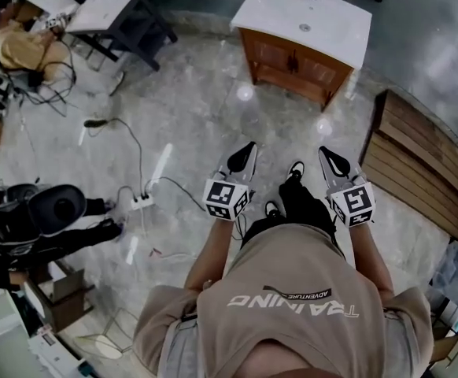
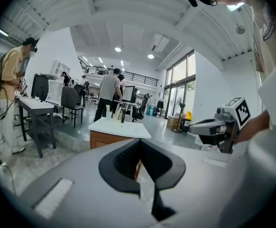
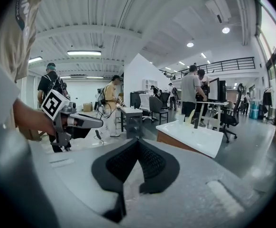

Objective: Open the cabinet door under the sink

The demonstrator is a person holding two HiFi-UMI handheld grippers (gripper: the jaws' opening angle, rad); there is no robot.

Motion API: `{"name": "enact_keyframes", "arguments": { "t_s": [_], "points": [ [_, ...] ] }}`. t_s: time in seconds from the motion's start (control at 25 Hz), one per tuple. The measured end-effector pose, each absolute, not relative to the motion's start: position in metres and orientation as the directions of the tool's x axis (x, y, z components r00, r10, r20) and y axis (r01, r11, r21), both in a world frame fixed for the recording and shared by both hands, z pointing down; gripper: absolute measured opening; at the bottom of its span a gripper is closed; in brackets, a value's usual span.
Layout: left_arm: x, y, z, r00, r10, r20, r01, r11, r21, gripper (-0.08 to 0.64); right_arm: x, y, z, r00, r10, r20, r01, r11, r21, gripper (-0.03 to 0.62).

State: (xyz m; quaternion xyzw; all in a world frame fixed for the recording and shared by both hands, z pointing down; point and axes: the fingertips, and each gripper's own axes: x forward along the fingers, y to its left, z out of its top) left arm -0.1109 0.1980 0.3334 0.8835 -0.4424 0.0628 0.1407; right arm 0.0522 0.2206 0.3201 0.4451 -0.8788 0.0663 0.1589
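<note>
Cabinet door [image 1: 296, 68] under the white sink [image 1: 327, 31] stands closed, well ahead of us. Our left gripper [image 1: 250, 146] and right gripper [image 1: 324, 151], both pinched together and empty, point toward it; reaching and pulling remain.

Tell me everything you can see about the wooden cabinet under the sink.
The wooden cabinet looks reddish brown, with two panelled front doors, both closed, and small dark handles near the middle. A white sink top with a round drain covers it. It stands upright on the grey floor, ahead of the person.
</note>
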Motion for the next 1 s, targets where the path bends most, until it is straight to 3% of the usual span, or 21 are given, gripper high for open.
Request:
{"name": "enact_keyframes", "arguments": {
  "t_s": [0.32, 0.6, 1.0],
  "points": [
    [-0.102, 0.111, 0.327, 0.587, -0.762, 0.273, -0.809, -0.564, 0.167, 0.017, 0.061, 0.126, 0.312, -0.568, -0.771, 0.287, -0.788, 0.611, 0.080, 0.002],
    [-0.055, 0.019, 0.304, 0.620, -0.744, 0.248, -0.780, -0.617, 0.101, 0.017, 0.098, 0.048, 0.320, -0.534, -0.806, 0.254, -0.834, 0.552, -0.004, 0.002],
    [-0.053, -0.017, 0.331, 0.602, -0.727, 0.330, -0.790, -0.602, 0.115, 0.017, 0.117, -0.004, 0.339, -0.557, -0.778, 0.289, -0.818, 0.575, -0.028, 0.002]
  ]
}}
